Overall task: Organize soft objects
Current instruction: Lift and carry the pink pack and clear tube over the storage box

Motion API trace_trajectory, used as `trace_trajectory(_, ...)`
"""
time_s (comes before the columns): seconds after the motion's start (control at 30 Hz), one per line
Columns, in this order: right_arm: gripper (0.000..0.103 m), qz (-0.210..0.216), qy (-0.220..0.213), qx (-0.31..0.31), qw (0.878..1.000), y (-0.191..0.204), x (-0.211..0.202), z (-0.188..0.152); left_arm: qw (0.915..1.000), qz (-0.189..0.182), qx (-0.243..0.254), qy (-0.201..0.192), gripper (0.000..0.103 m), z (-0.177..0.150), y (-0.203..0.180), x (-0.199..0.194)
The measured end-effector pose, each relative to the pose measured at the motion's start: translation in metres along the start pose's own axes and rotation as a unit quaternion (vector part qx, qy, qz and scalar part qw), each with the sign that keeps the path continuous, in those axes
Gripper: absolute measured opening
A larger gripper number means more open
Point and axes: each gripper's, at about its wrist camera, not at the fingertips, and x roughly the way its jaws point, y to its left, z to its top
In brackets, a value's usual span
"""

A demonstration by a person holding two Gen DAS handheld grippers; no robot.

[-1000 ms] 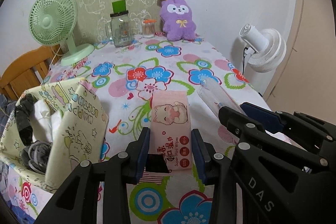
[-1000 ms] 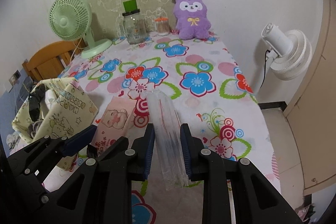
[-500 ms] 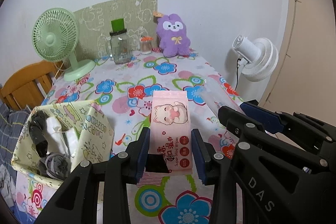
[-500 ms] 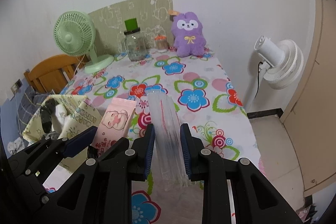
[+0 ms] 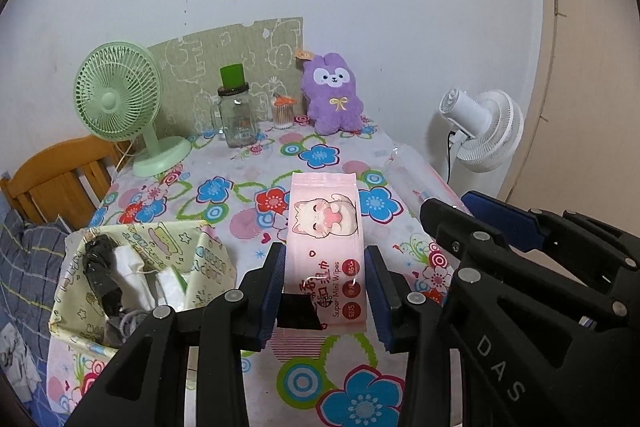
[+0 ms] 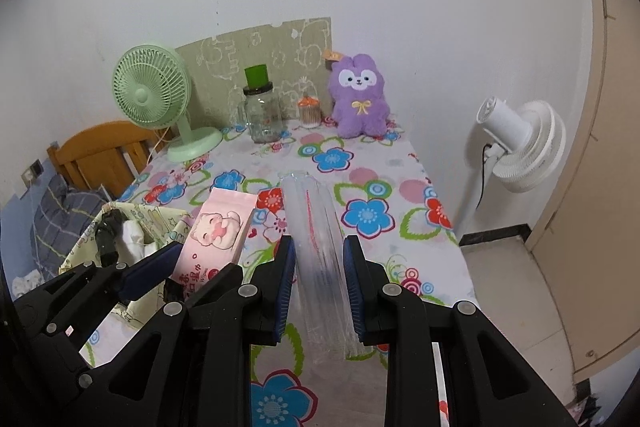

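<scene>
My left gripper [image 5: 325, 291] is shut on a pink pack of wet wipes [image 5: 326, 231] with a cat picture and holds it above the table. The pack also shows in the right wrist view [image 6: 218, 231]. My right gripper [image 6: 318, 291] is shut on a clear plastic sleeve [image 6: 316, 247] with red print, also lifted; it shows in the left wrist view [image 5: 416, 175]. A yellow-green fabric basket [image 5: 208, 259] stands at the front left with socks and white cloths inside; it shows in the right wrist view [image 6: 156, 219]. A purple plush [image 5: 332, 99] sits at the table's far edge.
On the flowered tablecloth [image 5: 224, 187] at the back stand a green desk fan [image 5: 120, 99], a glass jar [image 5: 237, 121] with a green cap and a small cotton-swab jar [image 5: 283, 113]. A white floor fan [image 6: 520, 143] stands right of the table. A wooden chair [image 5: 52, 179] is at the left.
Both grippers have risen and pulled back from the table, carrying the wipes pack and the clear sleeve; the table and basket now look lower and farther.
</scene>
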Motion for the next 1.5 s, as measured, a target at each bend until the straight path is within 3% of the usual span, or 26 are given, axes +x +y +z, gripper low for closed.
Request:
trace_trajectory(0.63, 0.028, 0.006, -0.019, -0.028, 0.999, 0.046, -0.005, 0.016, 0.9996, 0.022, -0.005, -0.019, 0.040, 0.006, 0.042, -0.015)
trace_trajectory(1.5, 0.028, 0.078, 0.006, -0.077, 0.994, 0.122, 0.032, 0.018, 0.9966, 0.068, -0.047, -0.002, 0.040, -0.010, 0.120, -0.006)
